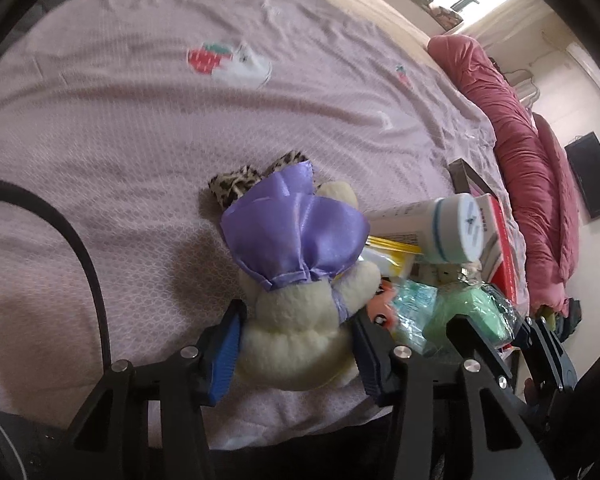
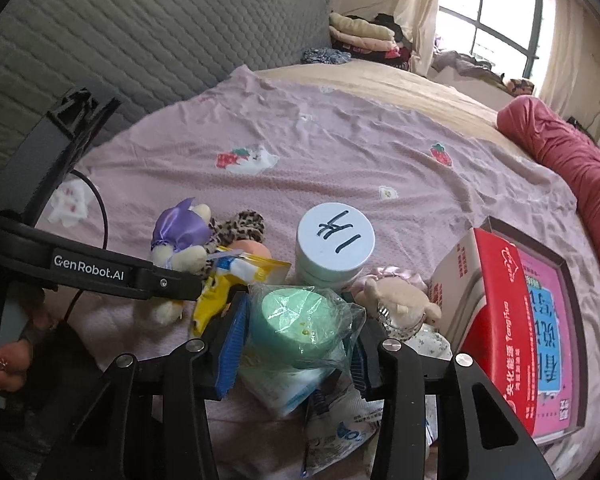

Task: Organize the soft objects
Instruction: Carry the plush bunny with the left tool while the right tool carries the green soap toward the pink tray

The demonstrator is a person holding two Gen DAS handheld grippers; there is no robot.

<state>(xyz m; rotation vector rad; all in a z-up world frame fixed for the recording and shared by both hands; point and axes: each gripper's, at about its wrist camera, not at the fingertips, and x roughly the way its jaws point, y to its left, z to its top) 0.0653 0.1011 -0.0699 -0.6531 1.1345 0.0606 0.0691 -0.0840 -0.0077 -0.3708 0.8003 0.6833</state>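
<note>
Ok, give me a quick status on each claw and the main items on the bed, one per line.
left claw: shut on the cream plush doll
cream plush doll: lying on the sheet, purple satin dress on
right claw: shut on the bagged green sponge
bagged green sponge: inside clear plastic wrap
white jar: upright, lid on
red box: leaning on the pink-printed tray
yellow packet: lying crumpled beside the doll

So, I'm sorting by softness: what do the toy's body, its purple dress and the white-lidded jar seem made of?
Plush toy: cream fleecy pile, looks soft. Purple dress: likely satin, glossy with creases. White-lidded jar: probably rigid plastic, smooth matte lid with marker writing.
</note>
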